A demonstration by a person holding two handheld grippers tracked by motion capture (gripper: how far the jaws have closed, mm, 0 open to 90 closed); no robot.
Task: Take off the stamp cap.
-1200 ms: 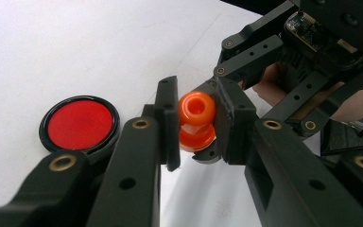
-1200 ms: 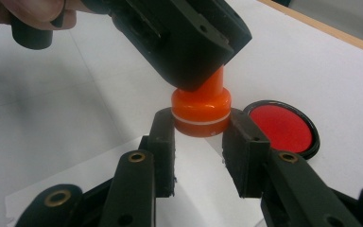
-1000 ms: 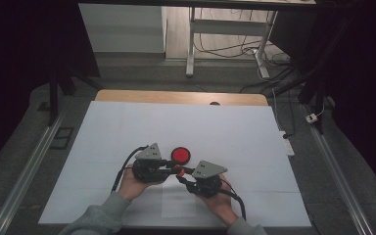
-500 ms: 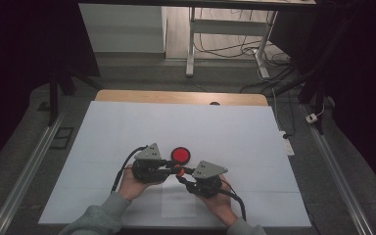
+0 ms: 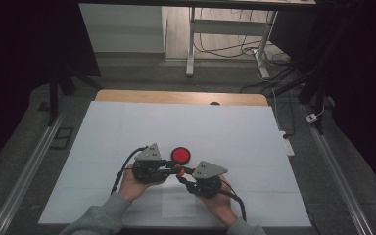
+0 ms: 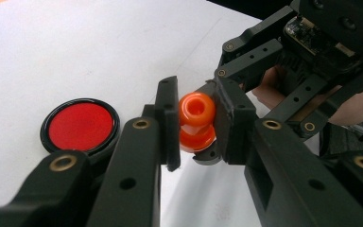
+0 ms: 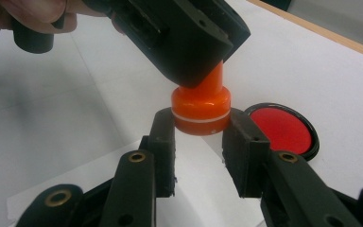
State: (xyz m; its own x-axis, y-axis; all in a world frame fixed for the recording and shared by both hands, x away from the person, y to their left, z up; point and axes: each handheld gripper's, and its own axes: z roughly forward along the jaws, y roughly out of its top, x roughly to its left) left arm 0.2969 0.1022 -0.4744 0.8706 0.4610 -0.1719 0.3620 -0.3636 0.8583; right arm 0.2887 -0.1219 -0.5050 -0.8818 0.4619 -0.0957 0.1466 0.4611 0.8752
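Fingers [image 7: 164,137] of both grippers pinch the orange stamp [image 7: 201,109], its white ring visible here.

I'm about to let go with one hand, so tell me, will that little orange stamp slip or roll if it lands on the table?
The orange stamp looks like hard, glossy plastic, so it may slip between the flat fingers. Its round body would probably roll if laid sideways, though the wider base could stand steadily. It seems small and light, held easily by both the left gripper and right gripper.

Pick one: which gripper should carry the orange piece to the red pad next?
Left, probably. The left gripper clamps the narrow top of the orange piece from above, and the red pad lies right beside it. The right gripper pinches the wide base, which would have to face down.
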